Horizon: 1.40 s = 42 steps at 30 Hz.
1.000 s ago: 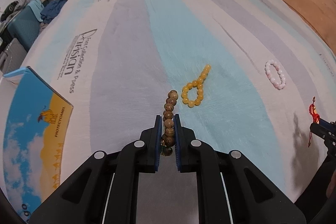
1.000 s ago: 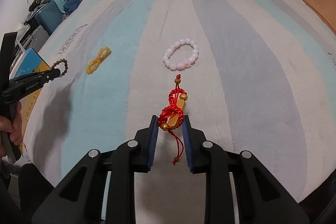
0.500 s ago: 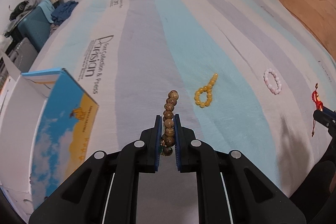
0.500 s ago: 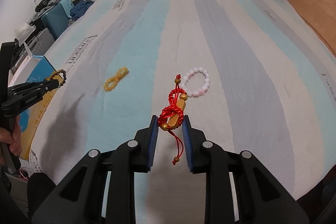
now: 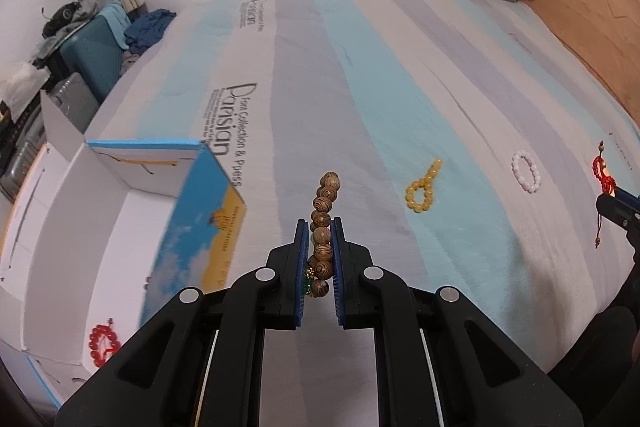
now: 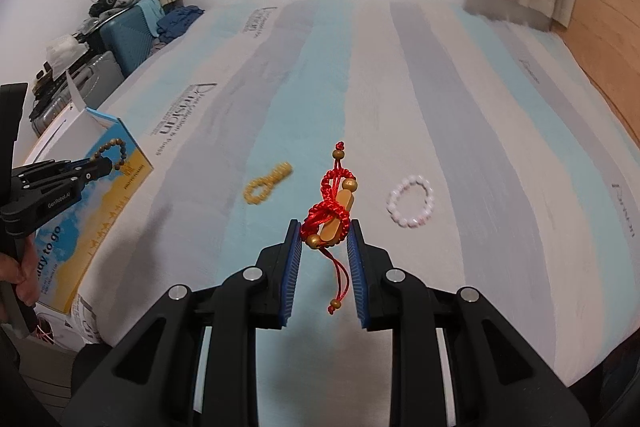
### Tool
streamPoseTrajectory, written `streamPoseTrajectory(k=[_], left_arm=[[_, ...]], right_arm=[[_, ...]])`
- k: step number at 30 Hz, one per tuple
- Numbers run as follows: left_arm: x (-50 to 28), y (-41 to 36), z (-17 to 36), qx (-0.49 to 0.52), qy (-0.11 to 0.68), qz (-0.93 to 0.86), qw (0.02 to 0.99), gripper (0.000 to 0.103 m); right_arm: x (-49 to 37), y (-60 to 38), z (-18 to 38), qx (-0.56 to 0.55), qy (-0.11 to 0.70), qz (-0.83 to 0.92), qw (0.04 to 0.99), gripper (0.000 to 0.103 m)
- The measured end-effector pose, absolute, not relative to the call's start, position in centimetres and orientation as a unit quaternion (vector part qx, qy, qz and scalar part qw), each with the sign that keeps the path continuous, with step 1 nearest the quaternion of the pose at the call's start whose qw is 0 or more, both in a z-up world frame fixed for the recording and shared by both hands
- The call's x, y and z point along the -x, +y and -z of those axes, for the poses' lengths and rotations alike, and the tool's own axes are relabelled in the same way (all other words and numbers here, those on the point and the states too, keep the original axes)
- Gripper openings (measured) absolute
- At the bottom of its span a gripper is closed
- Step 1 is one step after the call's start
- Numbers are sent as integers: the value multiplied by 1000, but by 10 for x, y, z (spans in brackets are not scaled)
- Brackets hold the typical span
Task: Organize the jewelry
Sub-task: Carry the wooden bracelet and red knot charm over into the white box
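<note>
Left gripper (image 5: 320,247): in the lower centre of my left wrist view, jaws narrow and clamped on a wooden bead bracelet (image 5: 325,223) that stands up out of them.
Right gripper (image 6: 324,241): in the lower centre of my right wrist view, jaws pinching a red cord bracelet (image 6: 331,205) with gold beads, its tail hanging down between them.
Bed (image 5: 400,75): striped sheet in pale blue, grey and white fills the middle of both views.
Yellow bead bracelet (image 5: 421,187): lies on the bed, right of centre in my left view.
Pink bead bracelet (image 5: 527,173): lies on the bed further right, well apart from the yellow one.
Box (image 5: 52,227): open, white inside, at the left edge of my left view.
Red bead bracelet (image 5: 103,343): lies in the box, lower left.
</note>
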<state>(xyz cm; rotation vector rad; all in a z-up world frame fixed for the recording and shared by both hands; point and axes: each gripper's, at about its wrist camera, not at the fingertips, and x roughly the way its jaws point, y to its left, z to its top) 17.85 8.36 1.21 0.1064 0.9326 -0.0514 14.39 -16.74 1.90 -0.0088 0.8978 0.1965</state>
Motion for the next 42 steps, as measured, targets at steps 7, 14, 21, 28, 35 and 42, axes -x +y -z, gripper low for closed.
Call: streamPoseTrajectory(k=[7,14,21,28,35,42], left_arm=[[-168,112,-28,-48,444,9,895,10],[-150,149,-46,-38,434,-13,900,10],[-131,190,-62,-27,425,-38,904,10],[-114,229,-76,-15,419,-62,906,10],[-96,267,-86,-6,419,-84,904,10],[-77,305,-91,8,421,-102,901,10]], right_arm=[[-142,-129,-44,22,416,-114,902,22],[-138,-82,-63,39,401,-141,904,22],[-131,-35,-81,55,387,-171,904,22],[-123,14,-98,69,374,-201,903,22],[-117,65,-114,81,363,-232,899,22],[-107,115,-124,96,354,-264,892,22]])
